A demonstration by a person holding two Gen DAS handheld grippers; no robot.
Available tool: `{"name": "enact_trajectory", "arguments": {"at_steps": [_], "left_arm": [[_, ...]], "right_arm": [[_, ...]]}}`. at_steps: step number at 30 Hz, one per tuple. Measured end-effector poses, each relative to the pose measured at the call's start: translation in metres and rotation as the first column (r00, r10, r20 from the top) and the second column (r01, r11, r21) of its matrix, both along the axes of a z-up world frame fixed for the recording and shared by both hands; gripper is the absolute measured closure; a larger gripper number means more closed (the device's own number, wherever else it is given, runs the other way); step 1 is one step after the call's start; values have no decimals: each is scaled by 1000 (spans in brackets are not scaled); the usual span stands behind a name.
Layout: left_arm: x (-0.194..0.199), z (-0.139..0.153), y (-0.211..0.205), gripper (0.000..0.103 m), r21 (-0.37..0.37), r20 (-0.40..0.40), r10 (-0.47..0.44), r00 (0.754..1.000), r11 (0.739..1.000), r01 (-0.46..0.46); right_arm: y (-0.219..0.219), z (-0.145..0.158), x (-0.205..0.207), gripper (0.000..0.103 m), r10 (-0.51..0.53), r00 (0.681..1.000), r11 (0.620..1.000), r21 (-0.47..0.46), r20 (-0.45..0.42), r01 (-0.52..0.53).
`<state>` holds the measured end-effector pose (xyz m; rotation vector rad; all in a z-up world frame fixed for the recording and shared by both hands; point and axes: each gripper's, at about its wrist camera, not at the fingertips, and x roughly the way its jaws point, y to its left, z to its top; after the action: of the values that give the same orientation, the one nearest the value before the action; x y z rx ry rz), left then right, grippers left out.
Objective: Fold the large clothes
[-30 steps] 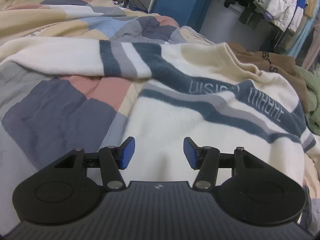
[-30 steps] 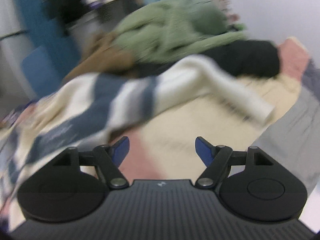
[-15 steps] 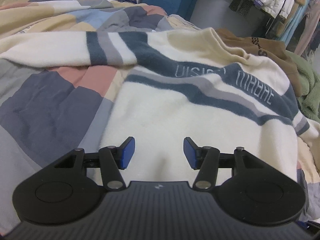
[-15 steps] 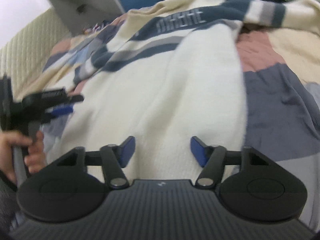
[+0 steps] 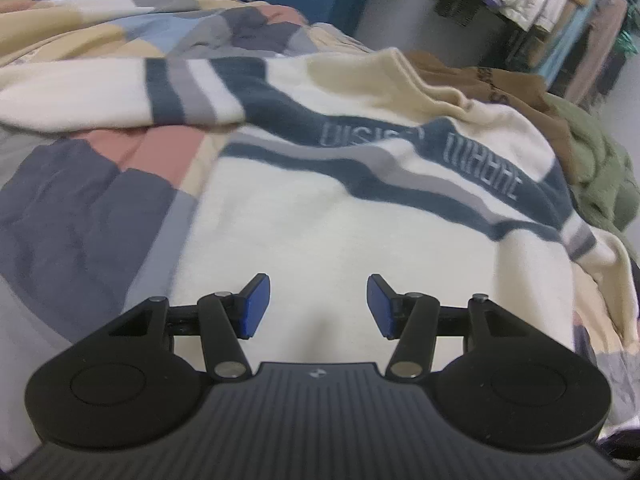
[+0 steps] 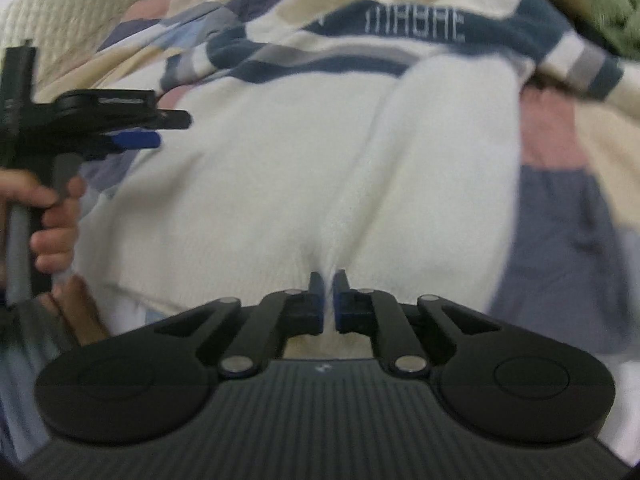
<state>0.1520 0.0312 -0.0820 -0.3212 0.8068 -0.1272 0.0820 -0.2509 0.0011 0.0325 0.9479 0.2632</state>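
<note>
Patchwork quilt point(image 5: 84, 200) under cream striped sweater point(image 5: 340, 240). We see right gripper point(image 6: 328, 296) pinching sweater hem; left gripper point(image 5: 318, 306) apart, above fabric, empty.

A cream sweater point(image 5: 340, 240) with navy and grey chest stripes and lettering lies spread across the frame's middle; 1 striped sleeve reaches left.

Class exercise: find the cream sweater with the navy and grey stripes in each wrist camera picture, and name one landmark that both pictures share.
Left wrist view: the sweater fills the centre and right, beyond the open left gripper.
Right wrist view: the sweater fills the centre, its near edge pinched in the right gripper.
Shared landmark: the pale lettering on the navy stripe.
</note>
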Motion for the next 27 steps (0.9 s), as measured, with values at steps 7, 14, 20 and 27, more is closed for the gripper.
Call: {"name": "enact_trajectory", "arguments": {"at_steps": [7, 14, 20, 27], "left_arm": [[1, 3, -9, 43, 0, 6, -49, 999, 999, 49], [1, -4, -12, 43, 16, -38, -55, 998, 998, 56], [0, -4, -12, 43, 15, -45, -56, 997, 998, 57], [-1, -3, -16, 43, 37, -33, -65, 997, 997, 66]], "right_arm": [[-37, 43, -17, 96, 38, 997, 993, -111, -62, -45], [-42, 11, -14, 100, 40, 974, 981, -177, -223, -81], [-52, 28, -7, 96, -37, 986, 991, -131, -163, 16], [-45, 46, 21, 95, -77, 994, 997, -18, -82, 76]]}}
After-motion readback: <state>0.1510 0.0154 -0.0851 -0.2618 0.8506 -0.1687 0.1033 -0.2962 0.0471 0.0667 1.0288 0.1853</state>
